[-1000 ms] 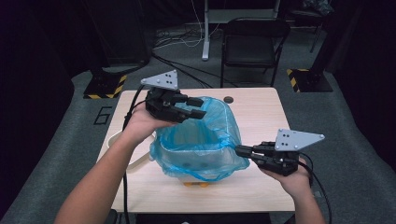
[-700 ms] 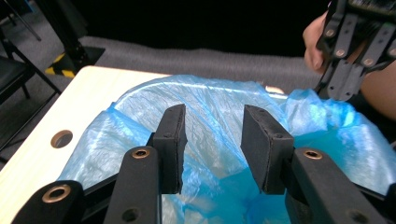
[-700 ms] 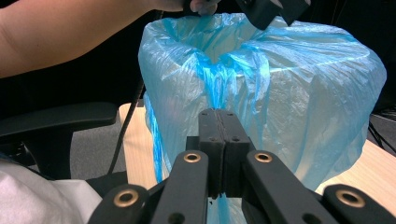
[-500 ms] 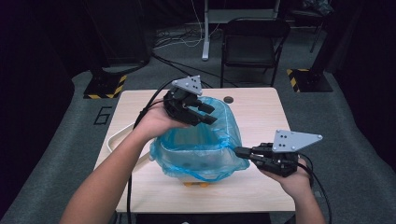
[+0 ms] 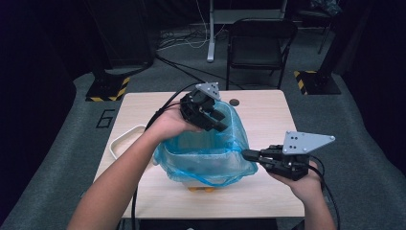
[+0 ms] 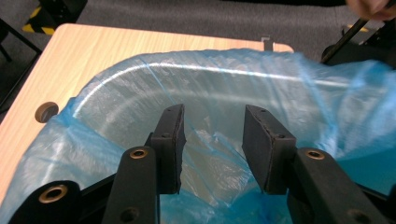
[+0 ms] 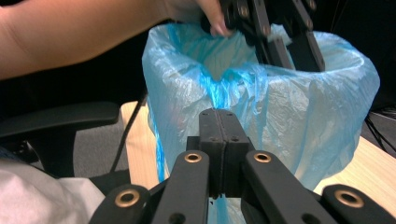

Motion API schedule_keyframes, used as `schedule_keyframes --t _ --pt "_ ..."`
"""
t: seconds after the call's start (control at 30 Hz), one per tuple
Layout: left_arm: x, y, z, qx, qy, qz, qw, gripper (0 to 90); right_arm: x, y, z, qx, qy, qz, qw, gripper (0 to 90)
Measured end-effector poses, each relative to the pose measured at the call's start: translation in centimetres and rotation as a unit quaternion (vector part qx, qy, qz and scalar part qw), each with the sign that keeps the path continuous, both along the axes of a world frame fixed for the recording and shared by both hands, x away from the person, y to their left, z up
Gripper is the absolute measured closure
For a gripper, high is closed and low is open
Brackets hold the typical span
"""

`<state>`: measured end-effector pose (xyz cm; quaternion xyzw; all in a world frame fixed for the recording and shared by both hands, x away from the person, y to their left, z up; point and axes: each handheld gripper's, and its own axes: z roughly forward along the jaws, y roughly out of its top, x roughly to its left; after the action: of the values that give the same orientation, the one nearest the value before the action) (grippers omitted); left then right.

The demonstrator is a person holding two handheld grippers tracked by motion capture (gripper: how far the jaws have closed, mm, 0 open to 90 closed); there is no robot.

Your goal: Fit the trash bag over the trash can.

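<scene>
1. One blue plastic bag (image 5: 206, 155) lines a bin near the middle of the desk (image 5: 143, 103); we see its mouth standing open and its film draped over the rim.
2. At the bin's foot, toward 6 o'clock in the high view, a small orange piece (image 5: 200, 189) peeks out from under the film.
3. Our right gripper (image 5: 249, 155) sits at about 3 o'clock from the bag; its fingers are pressed fully together on a bunched fold of the blue film at the bag's side, which the right gripper view shows pinched between the pads (image 7: 218, 140).
4. Our left gripper (image 5: 221, 122) hangs over the bag's far rim, at about 12 o'clock, pointing down into the mouth. Its fingers (image 6: 170, 144) stand part open and have been moving slightly; loose film lies in the gap, but we see neither pad pressing on it.
5. At roughly 9 o'clock from the bag, a white tray (image 5: 125, 139) lies on the desk, partly hidden by our left forearm.
6. Toward 1 o'clock, a round dark hole (image 5: 233, 102) marks the desk top near its far edge.
7. Beyond the desk at 12 o'clock, a black chair (image 5: 261, 45) stands on the grey floor.
</scene>
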<state>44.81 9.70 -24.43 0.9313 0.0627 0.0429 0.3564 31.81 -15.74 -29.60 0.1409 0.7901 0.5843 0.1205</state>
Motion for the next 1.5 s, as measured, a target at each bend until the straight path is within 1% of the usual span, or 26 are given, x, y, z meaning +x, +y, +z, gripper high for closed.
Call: schedule_keyframes --t 0.03,0.13,0.2,0.3,0.43,0.47,0.5,0.57,0.6,0.67,0.87,1.0,1.03,1.07,1.1,1.2,1.23,1.33,1.4,1.5 --pt "0.1 -0.1 -0.1 0.002 0.002 0.002 1.0000 58.0 0.0 0.0 0.0 0.001 0.001 0.000 1.0000 89.9" --pt "0.5 -0.4 -0.4 0.008 0.006 0.006 0.9999 58.1 0.1 0.1 -0.4 -0.007 0.008 0.001 0.9999 90.0" --pt "0.7 -0.6 -0.6 0.019 0.011 0.009 0.9997 57.9 0.1 0.1 -0.6 -0.009 0.011 0.001 0.9999 90.0" --pt "1.0 -1.0 -1.1 0.043 0.010 0.011 0.9990 55.3 0.3 0.4 -1.1 -0.015 0.016 0.003 0.9997 90.0" --pt "1.3 -1.1 -1.3 0.051 0.015 0.014 0.9985 53.5 0.4 0.6 -1.2 -0.021 0.017 0.004 0.9996 90.0" --pt "1.4 -1.2 -1.5 0.056 0.016 0.012 0.9982 53.2 0.4 0.6 -1.3 -0.022 0.017 0.004 0.9996 90.0" --pt "1.5 -1.4 -1.7 0.066 0.019 0.013 0.9975 51.4 0.4 0.6 -1.3 -0.022 0.019 0.003 0.9996 90.0" --pt "1.7 -1.7 -2.0 0.083 0.021 0.015 0.9962 51.0 0.4 0.6 -1.4 -0.021 0.020 0.003 0.9996 90.0" --pt "1.8 -1.9 -2.2 0.088 0.021 0.015 0.9958 50.5 0.5 0.5 -1.4 -0.021 0.021 0.002 0.9996 90.0" --pt "1.9 -2.2 -2.6 0.098 0.028 0.011 0.9948 50.3 0.5 0.5 -1.4 -0.021 0.021 0.003 0.9996 90.0" --pt "2.1 -2.7 -3.3 0.115 0.038 0.008 0.9926 49.7 0.5 0.4 -1.7 -0.022 0.026 0.003 0.9994 90.0" --pt "2.1 -2.8 -3.5 0.116 0.040 0.005 0.9925 49.6 0.5 0.4 -1.8 -0.027 0.024 0.003 0.9993 90.0" --pt "2.2 -2.8 -3.5 0.119 0.042 0.001 0.9920 49.7 0.5 0.4 -1.8 -0.028 0.025 0.003 0.9993 90.0" --pt "2.2 -2.8 -3.6 0.119 0.047 0.001 0.9918 49.6 0.4 0.4 -1.8 -0.028 0.025 0.003 0.9993 90.0" --pt "2.2 -2.9 -3.7 0.127 0.049 -0.005 0.9907 49.1 0.4 0.4 -1.8 -0.028 0.026 0.003 0.9992 90.0" --pt "2.2 -3.1 -4.1 0.141 0.063 -0.009 0.9880 46.8 0.4 0.4 -2.0 -0.033 0.026 0.005 0.9991 90.0" --pt "2.2 -3.2 -4.2 0.148 0.066 -0.010 0.9868 46.0 0.5 0.4 -2.1 -0.035 0.029 0.003 0.9990 90.0" --pt "2.1 -3.2 -4.2 0.149 0.067 -0.009 0.9866 45.6 0.5 0.5 -2.2 -0.034 0.031 0.004 0.9989 90.0" --pt "2.1 -3.1 -4.1 0.149 0.063 -0.007 0.9868 45.3 0.5 0.5 -2.2 -0.035 0.032 0.005 0.9989 90.0" --pt "1.8 -3.2 -3.5 0.146 0.047 -0.007 0.9882 43.9 0.5 0.4 -2.1 -0.035 0.030 0.005 0.9989 90.0"
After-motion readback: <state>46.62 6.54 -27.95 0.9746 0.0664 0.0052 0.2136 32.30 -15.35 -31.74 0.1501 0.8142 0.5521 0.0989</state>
